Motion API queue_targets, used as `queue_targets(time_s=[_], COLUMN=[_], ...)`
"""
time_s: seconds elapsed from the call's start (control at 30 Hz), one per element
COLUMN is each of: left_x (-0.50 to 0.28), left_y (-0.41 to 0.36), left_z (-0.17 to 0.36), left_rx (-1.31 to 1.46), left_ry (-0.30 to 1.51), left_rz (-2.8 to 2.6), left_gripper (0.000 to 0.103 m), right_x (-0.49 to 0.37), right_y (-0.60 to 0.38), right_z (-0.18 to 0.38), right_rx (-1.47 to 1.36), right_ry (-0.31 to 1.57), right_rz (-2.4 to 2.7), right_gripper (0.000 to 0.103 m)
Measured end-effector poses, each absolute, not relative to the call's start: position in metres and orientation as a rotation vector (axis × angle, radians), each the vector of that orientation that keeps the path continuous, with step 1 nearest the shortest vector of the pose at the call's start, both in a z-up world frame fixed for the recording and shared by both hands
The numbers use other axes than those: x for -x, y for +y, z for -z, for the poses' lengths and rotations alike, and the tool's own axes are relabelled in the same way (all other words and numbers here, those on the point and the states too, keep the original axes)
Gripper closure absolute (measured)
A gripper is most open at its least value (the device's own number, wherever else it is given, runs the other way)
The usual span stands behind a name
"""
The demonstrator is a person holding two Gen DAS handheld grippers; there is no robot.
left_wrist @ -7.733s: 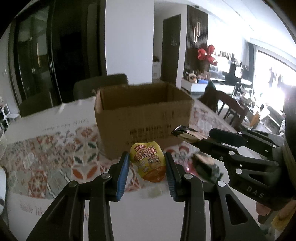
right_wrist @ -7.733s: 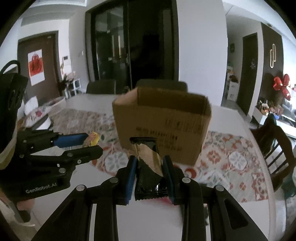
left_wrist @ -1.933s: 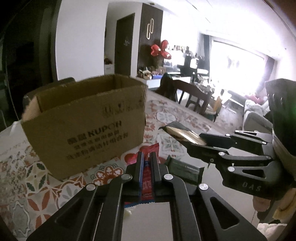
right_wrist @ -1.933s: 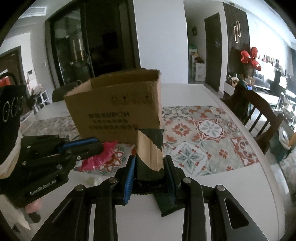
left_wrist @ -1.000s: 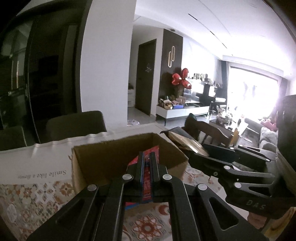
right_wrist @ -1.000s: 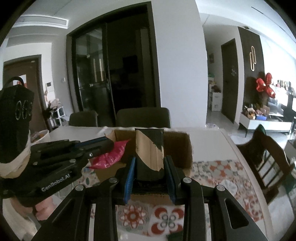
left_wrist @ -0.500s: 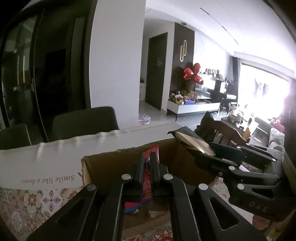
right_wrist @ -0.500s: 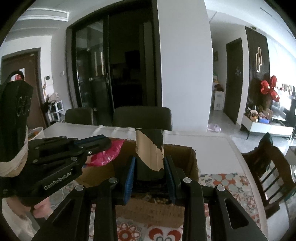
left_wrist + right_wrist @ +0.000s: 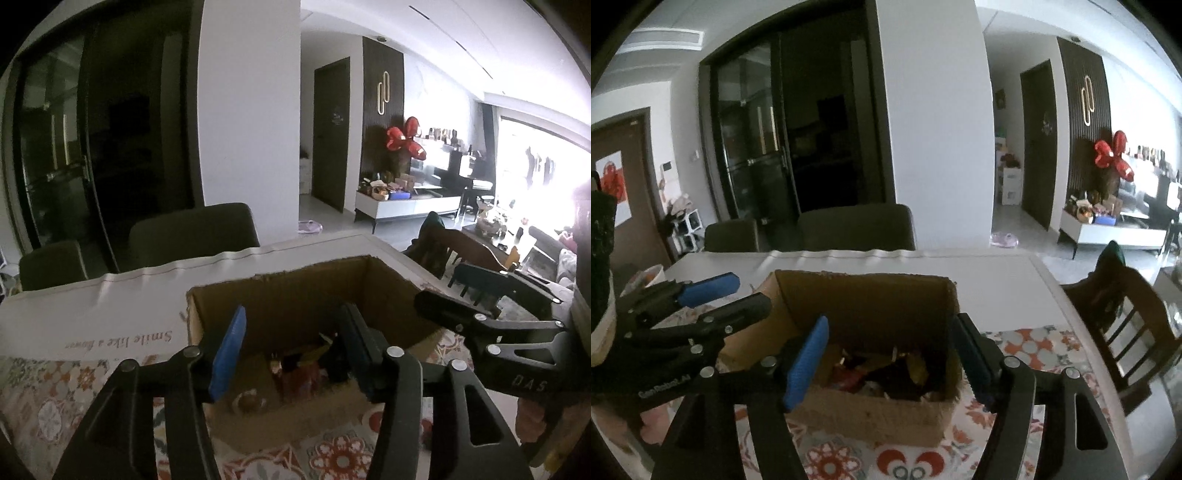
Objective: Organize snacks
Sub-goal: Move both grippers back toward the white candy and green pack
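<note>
Above the cardboard box [image 9: 864, 302], both the left gripper [image 9: 291, 343] and right gripper [image 9: 890, 354] gaped empty, snacks [image 9: 882, 373] inside; next likely fetching more.

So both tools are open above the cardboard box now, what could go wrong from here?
1. The left tool and right tool hang close together over the cardboard box; on pulling back they may knock each other.
2. A finger may catch the box's rim and drag or tip the box on the patterned tablecloth.
3. The snacks lie in a loose pile, so later ones may spill out.
</note>
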State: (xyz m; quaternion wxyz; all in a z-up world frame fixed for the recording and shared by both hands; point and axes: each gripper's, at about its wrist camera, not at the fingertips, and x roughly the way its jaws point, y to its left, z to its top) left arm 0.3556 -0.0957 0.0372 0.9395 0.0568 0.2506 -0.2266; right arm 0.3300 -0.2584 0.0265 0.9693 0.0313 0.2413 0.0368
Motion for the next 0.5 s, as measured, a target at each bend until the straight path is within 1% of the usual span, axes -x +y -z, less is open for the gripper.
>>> queue_targets(time_s=[0.17, 0.27, 0.37, 0.5], left_x=[-0.325, -0.307, -0.288, -0.268], left_y=[-0.095, -0.092, -0.089, -0.087], left_z=[-0.041, -0.042, -0.041, -0.034], left_rx=[-0.129, -0.134, -0.143, -0.152], left_ry=[0.504, 0.498, 0.481, 0.474], left_rz=[0.469, 0.459, 0.438, 0.425], left_gripper=[0.048, 0.045, 0.043, 0.041], right_x=[-0.300, -0.283, -0.267, -0.246], right_y=[-0.257, -0.259, -0.262, -0.267], right_z=[-0.035, -0.040, -0.041, -0.039], right_rx=[-0.032, -0.035, -0.042, -0.047], right_ry=[0.462, 0.451, 0.434, 0.418], right_rz=[-0.072, -0.064, -0.040, -0.008], right_gripper=[0.033, 0.033, 0.028, 0.027])
